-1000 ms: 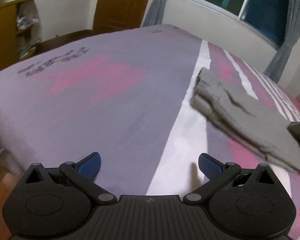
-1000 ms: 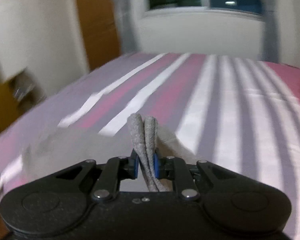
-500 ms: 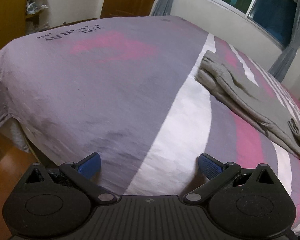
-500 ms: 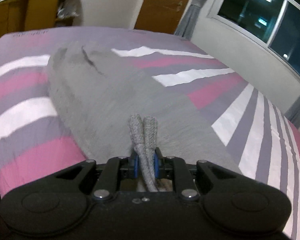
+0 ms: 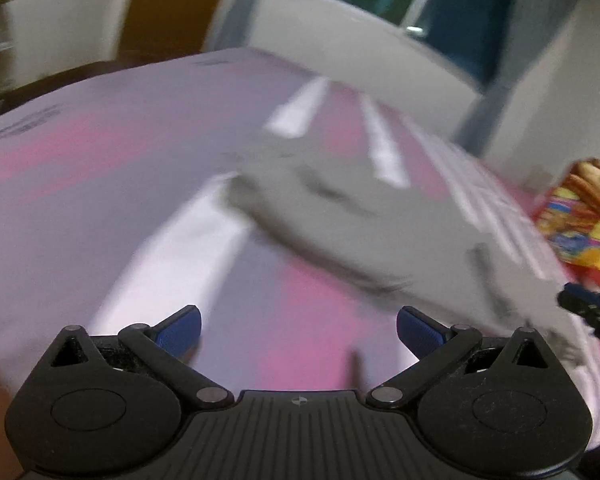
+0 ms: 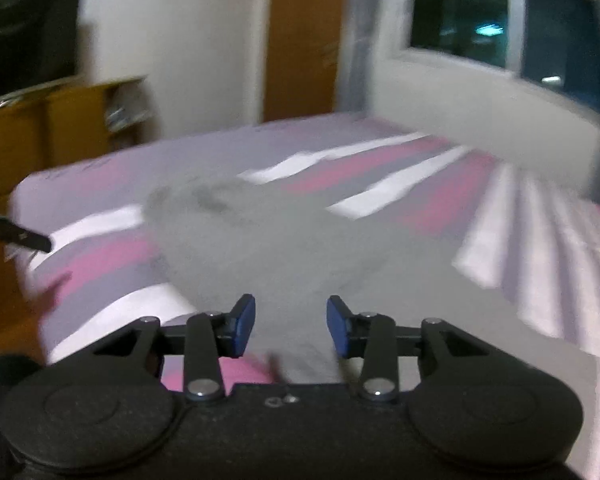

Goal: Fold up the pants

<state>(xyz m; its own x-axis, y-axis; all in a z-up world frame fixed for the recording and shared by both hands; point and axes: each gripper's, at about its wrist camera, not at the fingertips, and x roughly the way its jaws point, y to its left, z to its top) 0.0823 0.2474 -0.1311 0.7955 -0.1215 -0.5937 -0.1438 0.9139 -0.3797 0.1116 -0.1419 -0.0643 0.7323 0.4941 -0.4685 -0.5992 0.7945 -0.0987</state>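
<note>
While the left tool (image 5: 298, 332) is hanging over the near edge of the bed (image 5: 100, 168) with its blue pads spread wide and nothing between them, the grey pants (image 5: 364, 224) are lying ahead of it and off to its right, well apart from its tips. Their long axis is running slantwise across the striped sheet, from a far end near the middle of the bed down toward the near right edge. Further right, the right tool (image 6: 290, 326) is sitting directly over the near end of the pants (image 6: 284, 248), its jaws opening, with the cloth lying beneath the gap and neither pad pressing on it. By my judgement the right hand is far nearer the garment, so the left one is facing the longer reach. Dark lettering is showing on the sheet at the bed's far left edge, blurred past reading.
</note>
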